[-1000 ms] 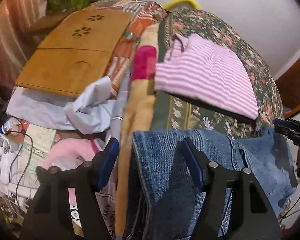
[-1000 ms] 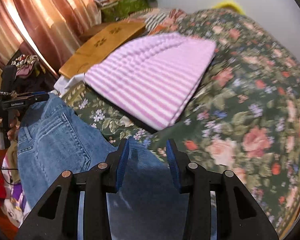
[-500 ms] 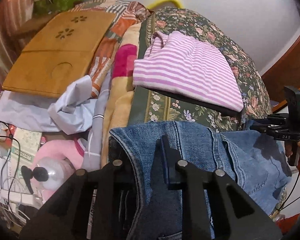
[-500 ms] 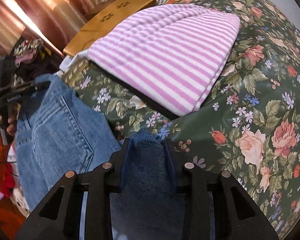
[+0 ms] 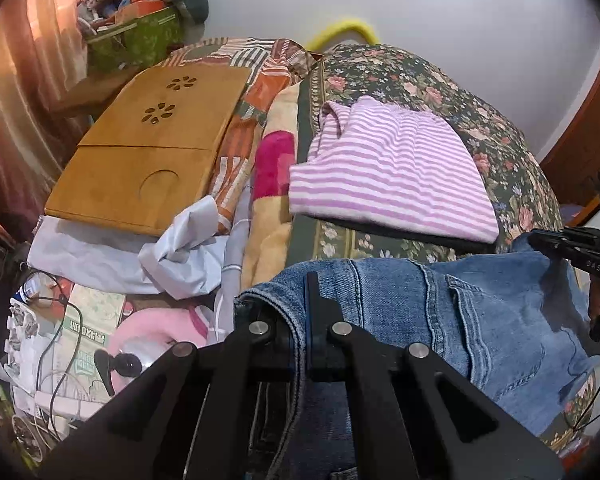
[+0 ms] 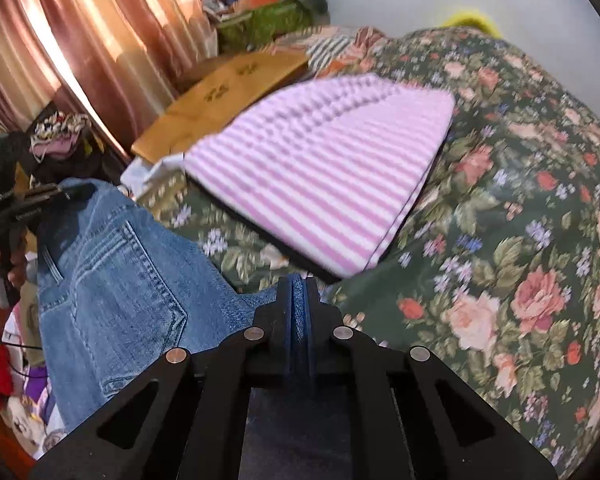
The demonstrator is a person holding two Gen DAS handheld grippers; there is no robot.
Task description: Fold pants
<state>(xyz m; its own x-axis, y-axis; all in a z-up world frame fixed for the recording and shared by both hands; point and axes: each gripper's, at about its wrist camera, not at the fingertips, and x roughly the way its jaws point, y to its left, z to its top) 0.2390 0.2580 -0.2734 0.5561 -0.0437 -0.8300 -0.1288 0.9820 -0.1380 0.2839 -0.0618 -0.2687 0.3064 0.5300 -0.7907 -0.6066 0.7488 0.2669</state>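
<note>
Both tools pinching the blue denim pants [image 5: 440,312] along the top edge: left tool [image 5: 300,320] has its fingers pressed together on the waistband corner, right tool [image 6: 299,300] closed tight on denim at the other end, blue pads almost touching with fabric between. Pants sit at the near edge of the bed with the dark green floral bedspread [image 6: 520,208], stretched between the two tools; back pocket faces up in the right wrist view, lower part hangs off the near edge and out of sight. Cannot tell if the legs are already laid one on the other. Progress: early, I judge. Grip secured on both sides, no fold crease visible; all the folding is left, then setting the pants down flat. Folded pink-and-white striped shirt [image 5: 388,172] lies further in on the bedspread, near the pants but apart, so landing space is tight. Wooden lap tray with flower cut-outs [image 5: 152,148] on the patchwork blanket toward the left side of the bed, crumpled white cloth [image 5: 180,256] just beside its near corner. Right view a bit blurred.
</note>
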